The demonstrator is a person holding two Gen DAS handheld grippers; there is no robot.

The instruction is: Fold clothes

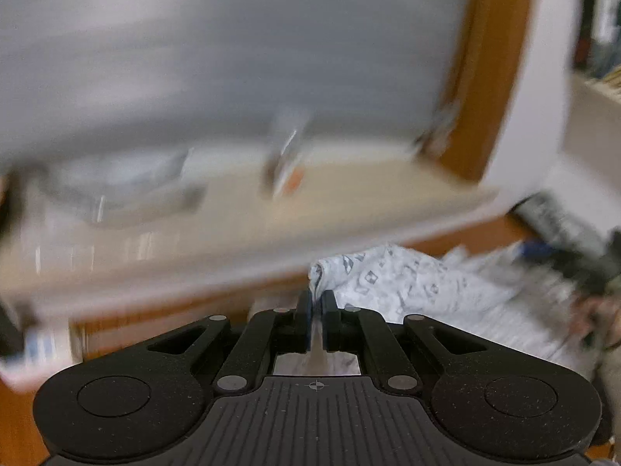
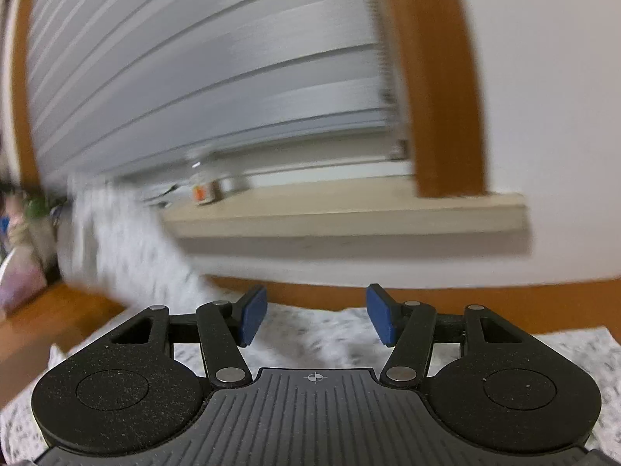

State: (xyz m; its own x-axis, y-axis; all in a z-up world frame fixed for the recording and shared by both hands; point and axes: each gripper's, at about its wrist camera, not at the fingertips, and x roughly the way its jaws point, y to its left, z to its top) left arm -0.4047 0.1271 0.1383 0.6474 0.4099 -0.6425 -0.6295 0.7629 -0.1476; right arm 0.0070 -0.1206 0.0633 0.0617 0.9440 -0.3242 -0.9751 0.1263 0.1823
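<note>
Close in, the left claw (image 1: 317, 306) is pinched tight on a bunched edge of the white patterned garment (image 1: 407, 283), which trails off toward three o'clock, likely held there so the cloth can be carried over for a fold. The right claw (image 2: 316, 316) stands wide apart with nothing between its blue pads (image 2: 254, 316), hovering over cloth spread below on what may be a bench, with more rising blurred toward ten o'clock. Beyond, at twelve o'clock, a windowsill (image 2: 349, 217) and slatted blinds (image 2: 202, 70), smeared by motion.
</note>
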